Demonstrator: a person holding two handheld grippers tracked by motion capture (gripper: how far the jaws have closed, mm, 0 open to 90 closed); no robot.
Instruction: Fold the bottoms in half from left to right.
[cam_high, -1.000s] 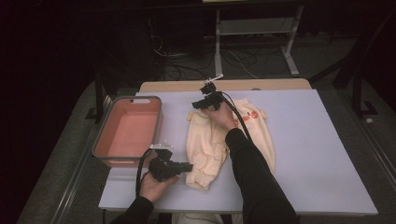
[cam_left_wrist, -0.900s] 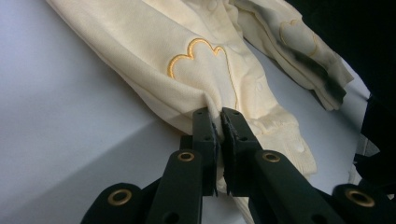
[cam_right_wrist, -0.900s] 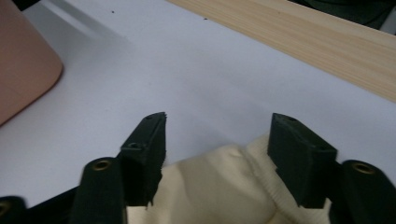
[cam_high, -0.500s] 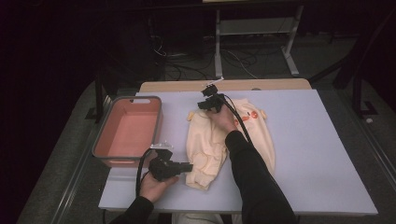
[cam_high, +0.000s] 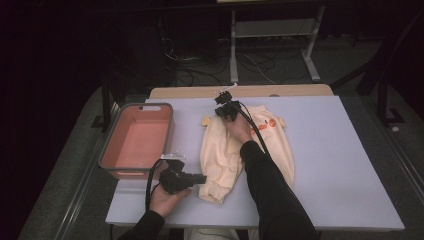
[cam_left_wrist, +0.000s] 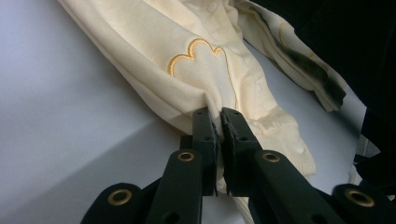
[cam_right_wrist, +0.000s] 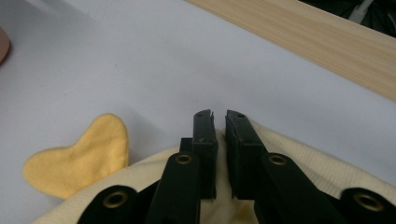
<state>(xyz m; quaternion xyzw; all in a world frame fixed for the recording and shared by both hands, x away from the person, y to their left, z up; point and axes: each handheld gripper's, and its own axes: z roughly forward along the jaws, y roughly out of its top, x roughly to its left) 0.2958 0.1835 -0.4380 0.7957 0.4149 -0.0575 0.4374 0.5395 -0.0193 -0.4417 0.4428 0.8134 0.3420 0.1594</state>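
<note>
Now my pale lilac surface (cam_high: 325, 165) carries a cream baby garment (cam_high: 280, 150) spread at its middle, running from about twelve o'clock down toward six, with a small orange motif near its far end. At nine o'clock from the garment sits the salmon-pink bin (cam_high: 137, 142) with a grey rim, well apart from the cloth and holding nothing that I can make out.

My left tongs (cam_left_wrist: 220, 113) are at roughly seven o'clock of the garment, clamped tight on a fold near the ribbed cuff, close to the yellow scalloped stitching (cam_left_wrist: 196, 51); cloth bunches up between the pads. That hand shows no movement between the earlier high views and this one.

What has just changed is at the far end. My right tongs (cam_right_wrist: 219, 116), at about twelve o'clock on the garment, have just been closing, and the jaws now stand nearly together over the garment's far edge, just beside the yellow ear-shaped flap (cam_right_wrist: 79, 161). Cream fabric lies around and under the jaws, and a thin fold seems caught between them, though I cannot see a bite as clearly as on the left.

By my judgement, both ends are now held, so the garment is ready to be lifted, stretched flat or folded.
</note>
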